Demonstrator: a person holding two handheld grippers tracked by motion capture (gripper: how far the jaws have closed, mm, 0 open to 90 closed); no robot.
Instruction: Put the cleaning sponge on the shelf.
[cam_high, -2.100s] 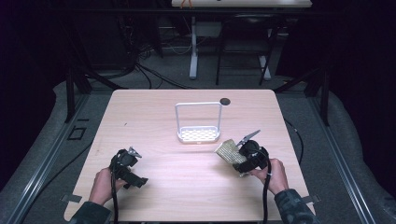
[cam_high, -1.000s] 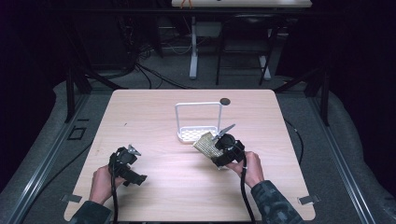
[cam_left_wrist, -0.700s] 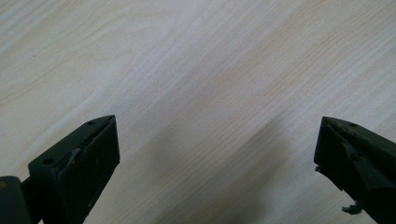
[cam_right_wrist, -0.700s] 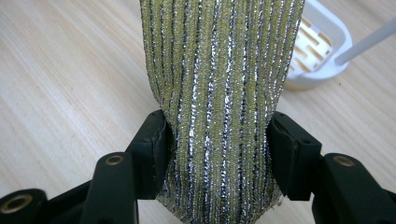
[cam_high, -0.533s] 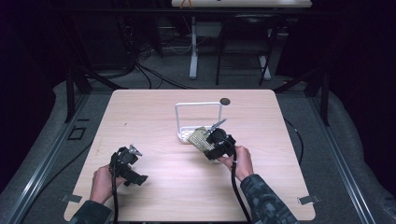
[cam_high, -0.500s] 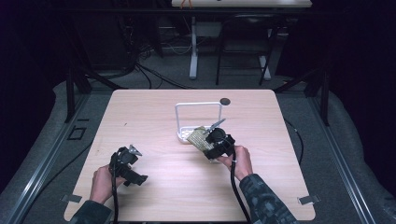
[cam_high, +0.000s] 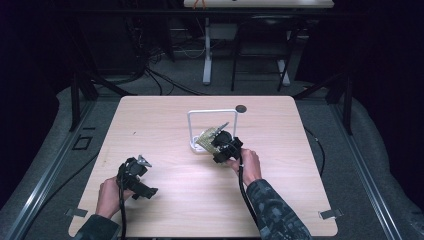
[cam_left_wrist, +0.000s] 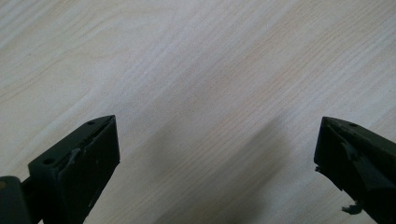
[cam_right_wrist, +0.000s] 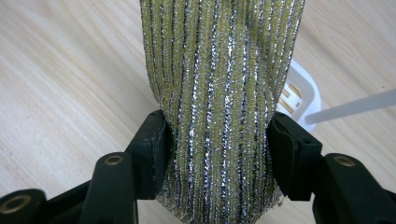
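Observation:
A yellow sponge with silver glitter stripes (cam_right_wrist: 222, 93) is squeezed between the jaws of my right gripper (cam_right_wrist: 217, 140). In the high view the right gripper (cam_high: 220, 142) holds the sponge (cam_high: 206, 138) over the front edge of a small white rack (cam_high: 212, 114) with a tall wire frame, at the table's middle. A corner of the rack's slotted white base (cam_right_wrist: 299, 95) shows just behind the sponge. My left gripper (cam_high: 142, 180) rests near the table's front left, jaws wide open over bare wood (cam_left_wrist: 210, 93), holding nothing.
A small dark round object (cam_high: 241, 108) lies on the wooden table (cam_high: 300, 165) behind the rack. Dark floor, cables and table legs surround the table.
My right gripper has carried the sponge from the right front of the table leftward and forward to the rack. The left gripper has stayed put.

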